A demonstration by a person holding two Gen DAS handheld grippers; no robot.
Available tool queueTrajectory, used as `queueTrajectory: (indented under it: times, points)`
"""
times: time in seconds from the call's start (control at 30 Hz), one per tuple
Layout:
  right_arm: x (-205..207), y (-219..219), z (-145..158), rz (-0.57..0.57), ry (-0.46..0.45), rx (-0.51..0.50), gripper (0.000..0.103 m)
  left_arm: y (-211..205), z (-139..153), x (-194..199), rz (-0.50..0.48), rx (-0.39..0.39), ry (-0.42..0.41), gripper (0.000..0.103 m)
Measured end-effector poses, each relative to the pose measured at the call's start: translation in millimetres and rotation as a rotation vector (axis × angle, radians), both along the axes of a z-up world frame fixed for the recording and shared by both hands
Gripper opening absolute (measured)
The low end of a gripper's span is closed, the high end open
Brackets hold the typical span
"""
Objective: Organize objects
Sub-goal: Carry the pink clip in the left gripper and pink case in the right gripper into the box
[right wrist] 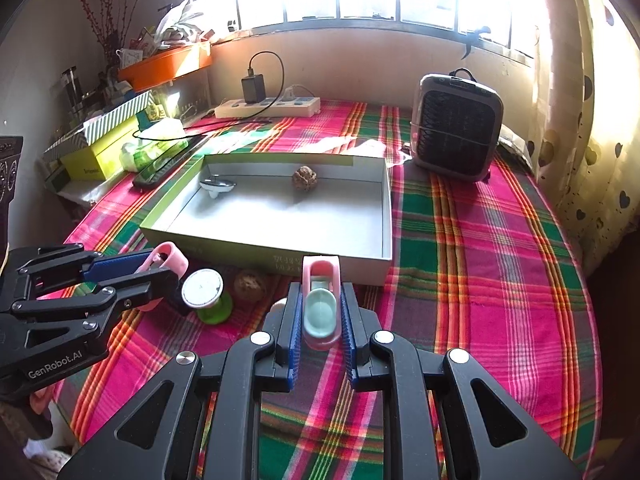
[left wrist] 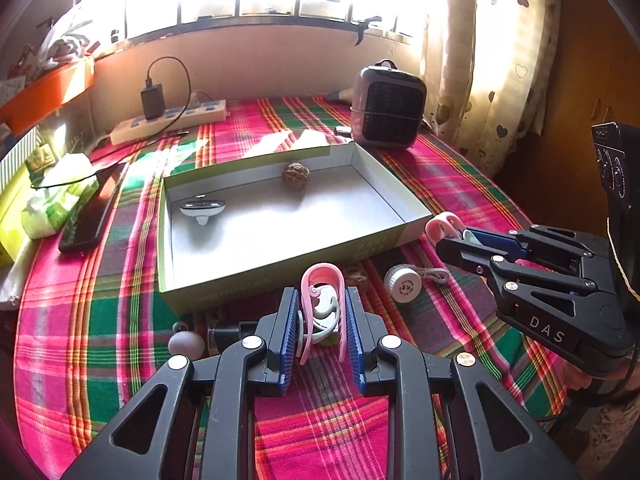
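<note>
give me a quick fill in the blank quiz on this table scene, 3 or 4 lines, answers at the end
1. Each gripper, left gripper and right gripper, is shut on a pink ____.
2. Inside the open box lie a walnut and a white ____.
3. The charger is plugged into the white ____.
4. A second walnut lies ____ the box, on the plaid cloth.

Missing words: clip; spinning top; power strip; outside

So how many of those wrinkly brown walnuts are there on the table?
2. One walnut lies inside the box, by its far wall. The other walnut sits on the tablecloth just outside the box's near wall, by the white spool. The grippers could hide more.
</note>
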State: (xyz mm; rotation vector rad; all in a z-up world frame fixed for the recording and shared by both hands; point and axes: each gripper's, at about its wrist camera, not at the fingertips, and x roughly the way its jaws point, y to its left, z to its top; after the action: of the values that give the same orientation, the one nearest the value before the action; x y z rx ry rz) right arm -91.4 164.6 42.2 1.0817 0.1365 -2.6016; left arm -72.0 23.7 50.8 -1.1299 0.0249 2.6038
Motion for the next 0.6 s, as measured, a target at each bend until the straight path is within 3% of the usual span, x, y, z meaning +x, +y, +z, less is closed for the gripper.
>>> queueTrajectory:
  times: [0.6]
  points:
    - [-68,-16,6,0.018,-0.035,0.005,0.019,-9,4,-71,0.024,0.005,-0.019,0.021]
